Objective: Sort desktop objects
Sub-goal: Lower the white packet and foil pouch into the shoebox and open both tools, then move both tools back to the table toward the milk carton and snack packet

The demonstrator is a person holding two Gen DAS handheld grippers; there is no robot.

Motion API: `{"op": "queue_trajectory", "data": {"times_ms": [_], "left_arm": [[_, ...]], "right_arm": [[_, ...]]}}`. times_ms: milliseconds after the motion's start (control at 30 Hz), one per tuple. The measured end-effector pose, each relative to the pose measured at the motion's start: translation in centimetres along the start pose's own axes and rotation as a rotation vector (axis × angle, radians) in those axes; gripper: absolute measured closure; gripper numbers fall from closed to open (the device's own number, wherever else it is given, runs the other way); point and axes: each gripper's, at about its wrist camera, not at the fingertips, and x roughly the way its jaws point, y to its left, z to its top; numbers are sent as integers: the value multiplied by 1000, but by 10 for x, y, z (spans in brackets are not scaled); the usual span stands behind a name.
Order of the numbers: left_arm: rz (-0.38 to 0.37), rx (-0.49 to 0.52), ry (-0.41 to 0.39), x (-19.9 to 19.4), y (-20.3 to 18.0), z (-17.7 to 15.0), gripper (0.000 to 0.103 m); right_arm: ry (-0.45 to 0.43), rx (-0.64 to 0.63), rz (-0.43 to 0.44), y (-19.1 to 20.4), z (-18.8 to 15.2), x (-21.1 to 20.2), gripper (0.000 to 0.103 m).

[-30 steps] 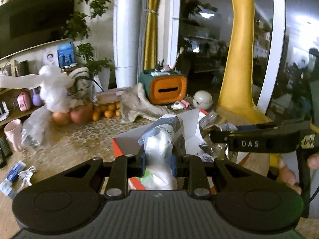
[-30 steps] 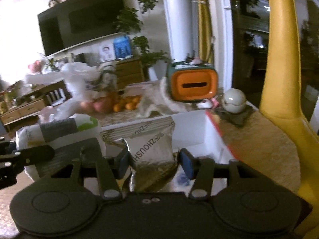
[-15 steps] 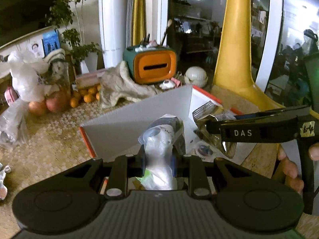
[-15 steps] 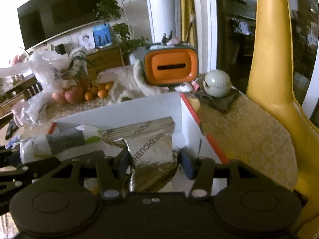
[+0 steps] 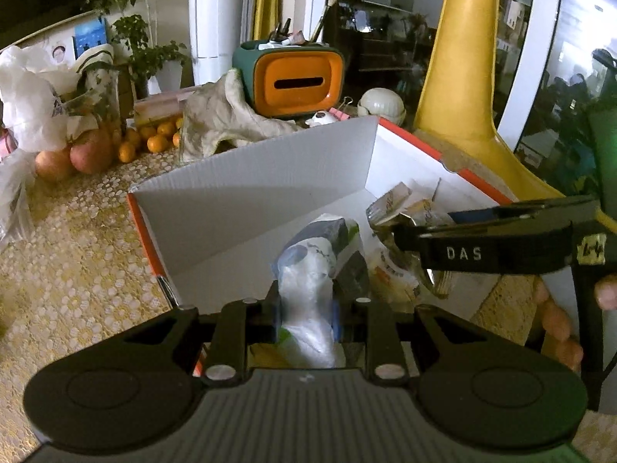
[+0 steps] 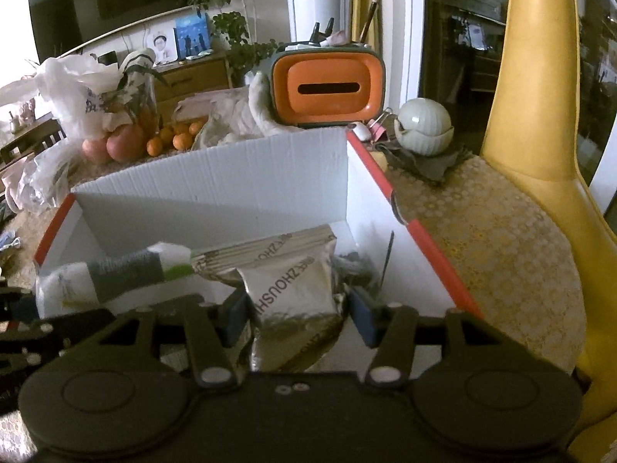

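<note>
A white corrugated box with orange rims stands open on the table. My left gripper is shut on a white and grey plastic packet, held over the box's near side. My right gripper is shut on a silver foil pouch, held inside the box. In the left wrist view the right gripper reaches in from the right with the pouch at its tip. The white packet also shows in the right wrist view.
Behind the box are an orange and green tissue holder, a crumpled cloth, oranges and apples, a plastic bag and a pale round pot. A tall yellow giraffe figure stands at the right.
Both grippers have moved forward and down over the box with their packets still held. The box now fills much more of both views.
</note>
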Motion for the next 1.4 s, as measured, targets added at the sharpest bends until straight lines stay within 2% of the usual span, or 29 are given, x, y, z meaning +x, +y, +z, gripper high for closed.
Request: {"op": "queue_trajectory", "data": {"times_ms": [100, 167, 200, 233, 567, 900, 1200, 1300, 1400], "left_arm": [[13, 7, -9, -5, -2, -1, 73], [15, 5, -12, -10, -2, -1, 53], [18, -1, -19, -13, -1, -1, 33], [19, -7, -34, -17, -1, -2, 24], [8, -20, -82, -55, 1, -1, 24], [25, -76, -147, -112, 10, -12, 24], [85, -123, -207, -165, 26, -31, 24], [124, -118, -226, -182, 30, -38, 24], [192, -116, -232, -198, 34, -43, 20]], "right_arm": [[-13, 15, -1, -3, 1, -4, 34], [-19, 15, 8, -3, 3, -9, 33], [-23, 14, 10, -3, 3, -11, 33], [-27, 12, 10, -3, 4, -14, 31], [-60, -14, 45, 12, 9, -47, 30], [-100, -35, 99, 41, 6, -91, 30], [-144, -67, 178, 74, 7, -129, 28], [-159, -89, 200, 89, 10, -139, 27], [-167, -106, 224, 104, 13, -146, 27]]}}
